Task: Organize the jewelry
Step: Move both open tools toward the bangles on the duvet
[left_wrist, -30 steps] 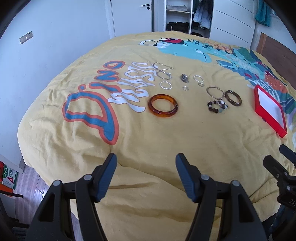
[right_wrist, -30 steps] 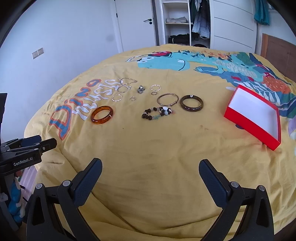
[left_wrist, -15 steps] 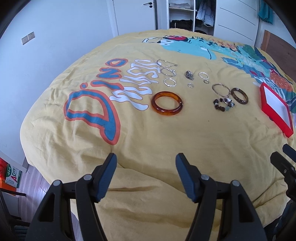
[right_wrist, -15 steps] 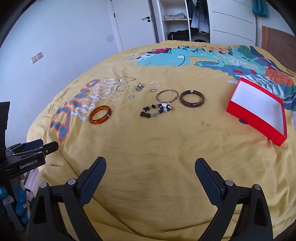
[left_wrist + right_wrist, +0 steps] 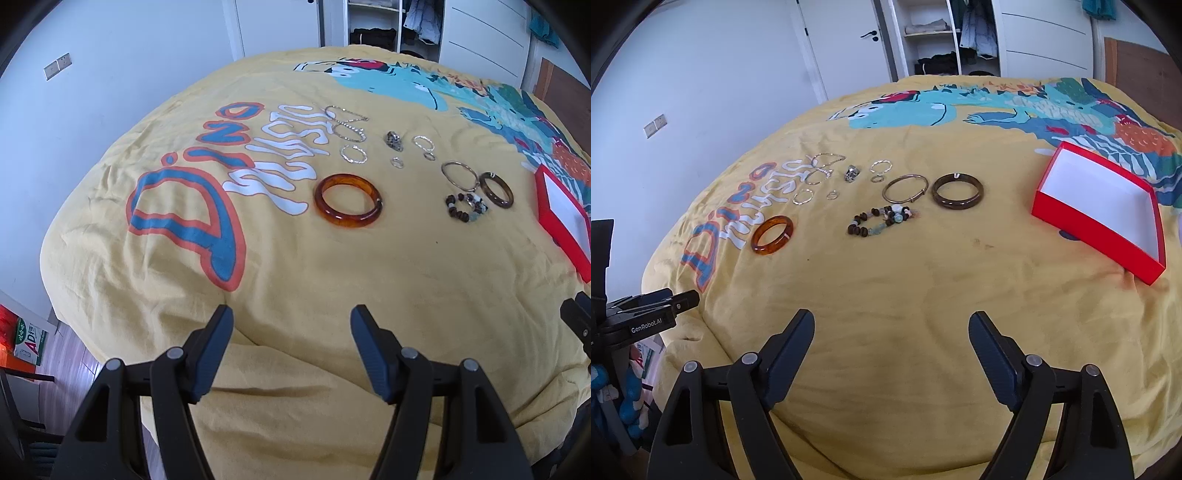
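Jewelry lies spread on a yellow printed bedspread (image 5: 923,280). An amber bangle (image 5: 348,201) (image 5: 772,235) is nearest the left side. A beaded bracelet (image 5: 882,221) (image 5: 466,207), a thin metal bangle (image 5: 905,188) (image 5: 460,175) and a dark brown bangle (image 5: 956,191) (image 5: 496,190) sit in the middle. Several silver rings and chains (image 5: 347,129) (image 5: 823,168) lie behind them. An open red box (image 5: 1100,210) (image 5: 565,218) with a white inside stands at the right. My left gripper (image 5: 291,325) is open and empty above the near edge. My right gripper (image 5: 891,328) has nothing between its fingers, and its jaws are closing.
White walls, a door (image 5: 846,44) and an open wardrobe (image 5: 945,37) stand behind the bed. A wooden headboard (image 5: 1145,74) is at the far right. Wood floor and a small carton (image 5: 29,338) show at the bed's left. The left gripper's body (image 5: 646,314) shows at the right view's left edge.
Both grippers have moved forward and lower toward the bed, so the jewelry looks larger. The right gripper's fingers have drawn closer together. Nothing on the bed has moved.
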`<state>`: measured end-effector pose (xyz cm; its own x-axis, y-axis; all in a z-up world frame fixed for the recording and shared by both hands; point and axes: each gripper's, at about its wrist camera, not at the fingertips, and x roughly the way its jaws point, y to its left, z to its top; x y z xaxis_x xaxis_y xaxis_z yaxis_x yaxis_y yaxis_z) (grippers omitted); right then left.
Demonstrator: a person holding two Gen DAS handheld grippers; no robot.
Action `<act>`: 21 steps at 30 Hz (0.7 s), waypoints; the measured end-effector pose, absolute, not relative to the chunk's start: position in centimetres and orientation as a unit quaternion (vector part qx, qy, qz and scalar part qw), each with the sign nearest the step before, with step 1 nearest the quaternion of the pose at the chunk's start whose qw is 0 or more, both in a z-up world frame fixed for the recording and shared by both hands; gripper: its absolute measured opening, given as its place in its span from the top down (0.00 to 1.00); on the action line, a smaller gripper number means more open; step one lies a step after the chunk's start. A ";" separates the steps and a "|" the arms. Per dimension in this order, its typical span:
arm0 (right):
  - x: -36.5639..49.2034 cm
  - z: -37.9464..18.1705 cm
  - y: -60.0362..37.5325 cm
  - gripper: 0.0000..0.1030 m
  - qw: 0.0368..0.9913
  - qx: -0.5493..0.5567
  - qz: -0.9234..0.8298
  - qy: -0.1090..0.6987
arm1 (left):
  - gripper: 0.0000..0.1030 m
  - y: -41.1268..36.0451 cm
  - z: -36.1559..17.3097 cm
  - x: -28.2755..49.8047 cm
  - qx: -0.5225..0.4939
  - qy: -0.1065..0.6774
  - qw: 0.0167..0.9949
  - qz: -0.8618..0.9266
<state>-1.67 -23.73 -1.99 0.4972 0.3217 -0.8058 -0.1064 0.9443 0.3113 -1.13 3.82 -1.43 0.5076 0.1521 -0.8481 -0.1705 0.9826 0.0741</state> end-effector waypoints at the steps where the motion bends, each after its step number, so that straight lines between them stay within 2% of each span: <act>1: -1.5 -2.1 -23.9 0.19 0.858 0.112 0.124 0.486 | 0.38 3.8 -1.5 -1.0 -0.010 0.488 0.868 0.092; 11: 0.4 -1.8 -25.4 0.20 0.862 0.120 0.122 0.478 | 0.38 4.2 -1.6 2.2 -0.009 0.484 0.868 0.108; 15: 2.0 -1.8 -25.8 0.30 0.860 0.130 0.125 0.477 | 0.38 4.6 -1.9 3.7 -0.011 0.485 0.868 0.111; 21: 3.6 -2.5 -25.3 0.35 0.854 0.140 0.136 0.482 | 0.38 5.6 -3.0 5.6 -0.035 0.496 0.861 0.111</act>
<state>3.64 -25.28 -2.47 0.4986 0.3673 -0.7852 -0.0976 0.9238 0.3702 5.62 5.56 -3.00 0.4840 0.1567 -0.8609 -0.2266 0.9727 0.0497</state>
